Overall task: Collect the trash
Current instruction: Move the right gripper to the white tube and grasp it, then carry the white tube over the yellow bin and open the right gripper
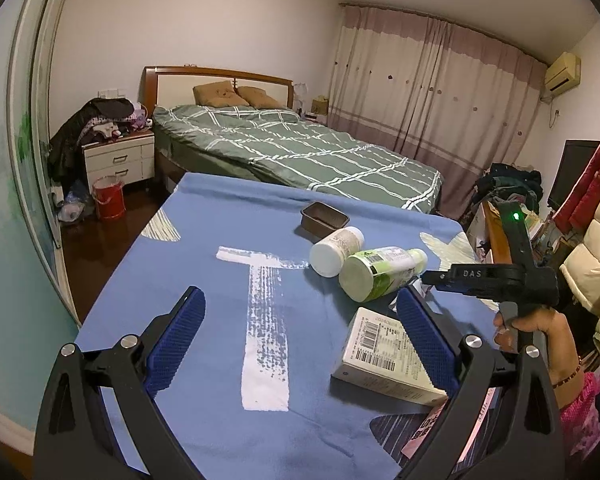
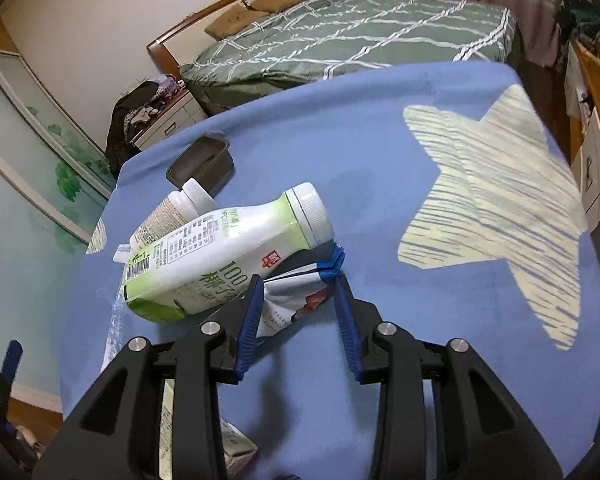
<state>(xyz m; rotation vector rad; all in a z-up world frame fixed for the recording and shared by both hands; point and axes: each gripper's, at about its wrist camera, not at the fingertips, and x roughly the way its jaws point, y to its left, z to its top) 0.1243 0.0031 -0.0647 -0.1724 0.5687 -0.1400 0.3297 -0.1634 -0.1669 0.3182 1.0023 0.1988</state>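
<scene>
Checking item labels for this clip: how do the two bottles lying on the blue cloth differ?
The green-labelled bottle is larger and rests on a crumpled wrapper; the plain white bottle is smaller, with a beige label, lying nearer the brown tray. Both are white, capped, on their sides and touching.

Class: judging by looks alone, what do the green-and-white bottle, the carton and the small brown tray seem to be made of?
Green-and-white bottle: probably glossy plastic; light glints off it. Carton: likely matte printed cardboard; flat faces, sharp edges. Brown tray: possibly moulded plastic; thin, smooth rim, though unclear.

both wrist views near blue tablecloth [image 1: 204,264], facing bed [image 1: 300,148]
</scene>
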